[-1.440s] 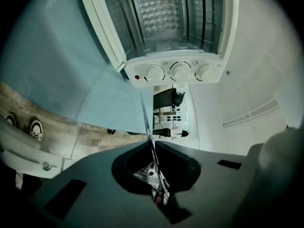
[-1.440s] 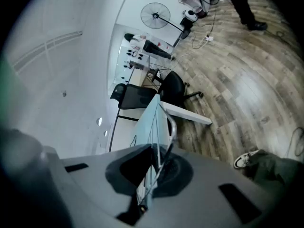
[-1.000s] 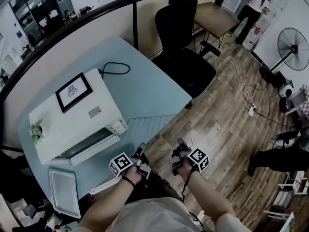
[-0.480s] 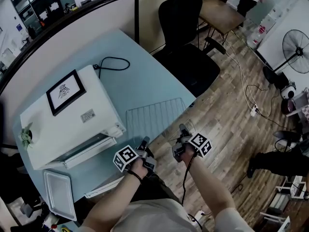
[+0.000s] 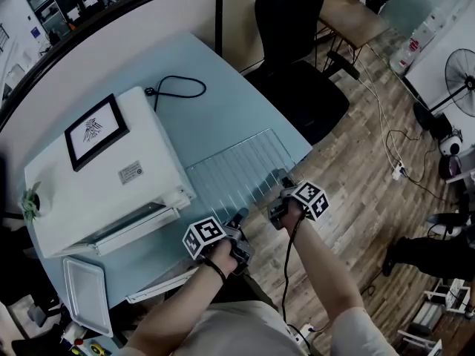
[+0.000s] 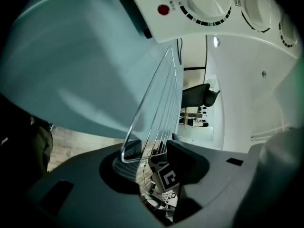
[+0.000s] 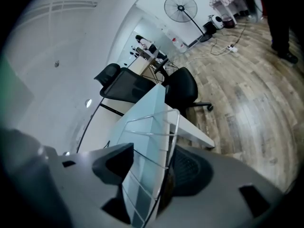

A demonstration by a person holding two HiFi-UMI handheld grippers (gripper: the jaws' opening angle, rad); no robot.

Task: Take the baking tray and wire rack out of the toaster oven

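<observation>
Head view: baking tray (image 5: 87,297) lies empty at the near-left corner of the worktop (image 5: 223,117), outside the toaster oven (image 5: 104,170). Left gripper (image 5: 239,225) and right gripper (image 5: 280,193) each clamp the wire rack (image 5: 237,170) by its near side, along the worktop's near-right edge. Judged step: setting the rack down. The next move calls for laying it flat, then releasing. Oven interior is not visible.

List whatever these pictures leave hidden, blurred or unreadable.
1. Inside of the white toaster oven: head view, hidden under its own top.
2. Print on the oven's small grey label: head view, too small.
3. Bars of the silver wire rack: head view, blurred, so contact with the pale blue table is unclear.
4. Markings round the white dial: left gripper view, blurred.
</observation>
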